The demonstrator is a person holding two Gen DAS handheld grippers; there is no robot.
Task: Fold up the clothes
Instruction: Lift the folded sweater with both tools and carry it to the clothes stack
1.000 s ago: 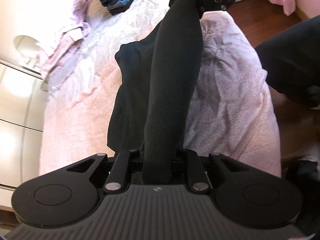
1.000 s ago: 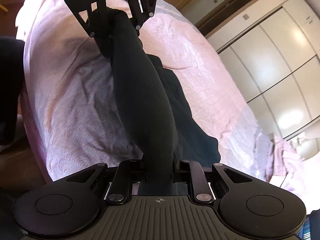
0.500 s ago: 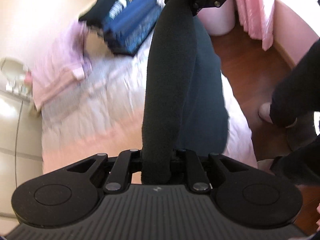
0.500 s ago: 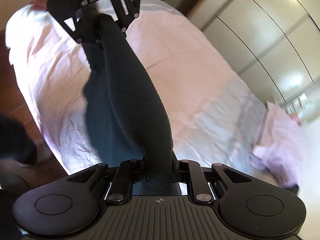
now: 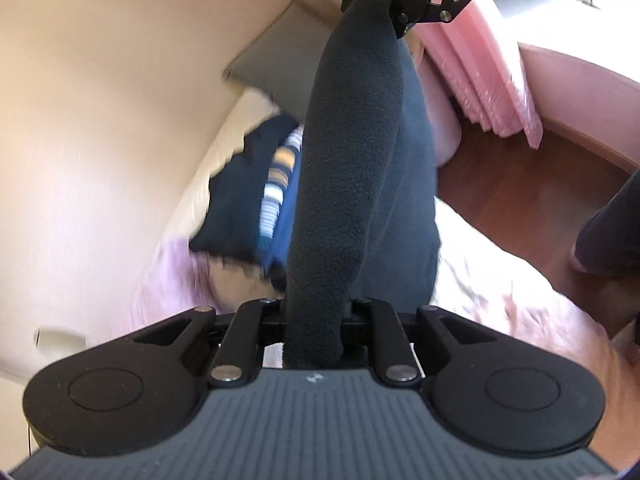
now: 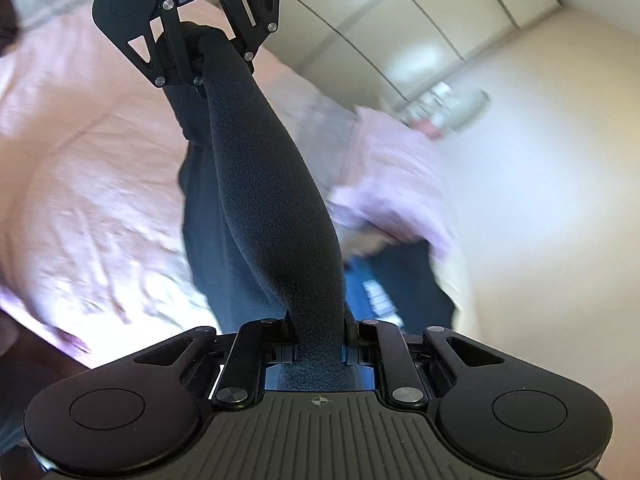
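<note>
A dark fleece garment [image 5: 352,160] is stretched between my two grippers and hangs in a fold above the pink bed [image 6: 80,208]. My left gripper [image 5: 314,320] is shut on one end of it. My right gripper [image 6: 320,336] is shut on the other end. Each gripper shows at the top of the other's view: the right one in the left wrist view [image 5: 400,4], the left one in the right wrist view [image 6: 200,60]. The garment [image 6: 264,208] hides the fingertips.
A stack of folded dark blue and striped clothes [image 5: 260,192] lies on the bed near the wall, also in the right wrist view [image 6: 384,288]. A pink garment [image 6: 392,184] lies beside it. Pink curtain [image 5: 488,80], wooden floor [image 5: 520,192], wardrobe doors [image 6: 400,32].
Both grippers have lifted the garment off the bed and swung it toward the stack of folded clothes by the wall. Both stay shut on it.
</note>
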